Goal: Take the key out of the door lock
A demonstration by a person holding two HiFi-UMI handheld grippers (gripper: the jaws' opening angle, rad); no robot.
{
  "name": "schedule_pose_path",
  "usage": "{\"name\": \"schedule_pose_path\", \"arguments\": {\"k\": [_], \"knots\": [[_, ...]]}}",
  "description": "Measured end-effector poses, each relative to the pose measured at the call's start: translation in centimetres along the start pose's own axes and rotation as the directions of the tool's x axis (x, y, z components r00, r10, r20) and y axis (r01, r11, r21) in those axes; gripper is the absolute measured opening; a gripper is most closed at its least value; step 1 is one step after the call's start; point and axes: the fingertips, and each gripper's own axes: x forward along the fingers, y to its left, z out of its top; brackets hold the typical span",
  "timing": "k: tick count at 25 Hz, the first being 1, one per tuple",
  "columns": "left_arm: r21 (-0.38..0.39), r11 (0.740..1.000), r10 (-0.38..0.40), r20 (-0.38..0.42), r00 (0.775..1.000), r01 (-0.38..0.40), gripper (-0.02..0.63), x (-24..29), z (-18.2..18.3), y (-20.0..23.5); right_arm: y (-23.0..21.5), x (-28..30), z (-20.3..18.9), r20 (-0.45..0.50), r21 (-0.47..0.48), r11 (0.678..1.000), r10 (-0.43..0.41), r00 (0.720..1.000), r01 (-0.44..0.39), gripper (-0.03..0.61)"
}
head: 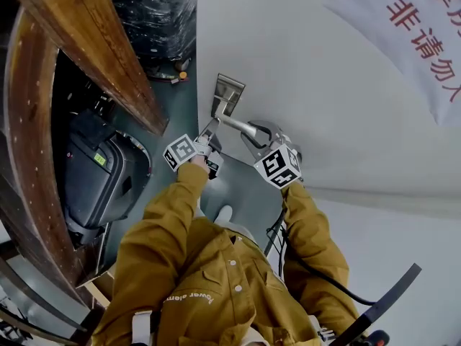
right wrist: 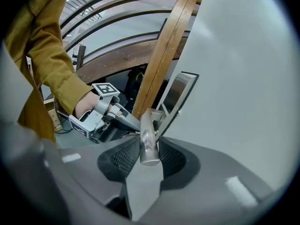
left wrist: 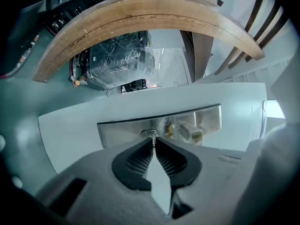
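Closest, right claw (right wrist: 149, 136) clamped round the metal door handle (right wrist: 149, 150), with the lever's end between its pads. Left claw (left wrist: 153, 141) almost closed, tips pinching the key (left wrist: 152, 134). Key sits in the cylinder of the steel lock plate (left wrist: 117, 130), beside the handle's root. Plate is fixed to the white door (left wrist: 70, 125). Beyond: curved wooden beam (left wrist: 140, 13) and plastic-wrapped equipment (left wrist: 117, 64).

The key (left wrist: 152, 136) is mostly hidden between the left hand-held gripper's (left wrist: 153, 142) pads, only a sliver showing. Head view: red banner print (head: 426, 29) cut off at the edge.
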Motion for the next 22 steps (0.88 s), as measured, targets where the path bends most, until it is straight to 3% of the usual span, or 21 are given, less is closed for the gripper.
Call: {"name": "schedule_pose_path", "arguments": {"k": [4, 14, 19, 22], "knots": [[-0.069, 0.998, -0.01, 0.004, 1.0, 0.01, 0.021, -0.04, 0.08, 0.35, -0.1, 0.15, -0.03, -0.005, 0.003, 1.0, -0.005, 1.0, 0.005, 0.132], [-0.109, 0.994, 0.026, 0.0, 1.0, -0.026, 0.02, -0.24, 0.11, 0.41, -0.17, 0.22, -0.03, -0.012, 0.013, 1.0, -0.027, 1.0, 0.027, 0.137], [-0.187, 0.981, 0.057, 0.003, 0.998, -0.055, 0.021, -0.54, -0.03, 0.66, -0.06, 0.2, -0.06, -0.024, 0.013, 0.999, -0.038, 0.999, 0.038, 0.14], [-0.166, 0.984, 0.072, -0.011, 0.997, -0.073, 0.021, -0.55, -0.05, 0.62, -0.14, 0.22, -0.08, -0.028, 0.019, 0.999, -0.041, 0.999, 0.041, 0.14]]}}
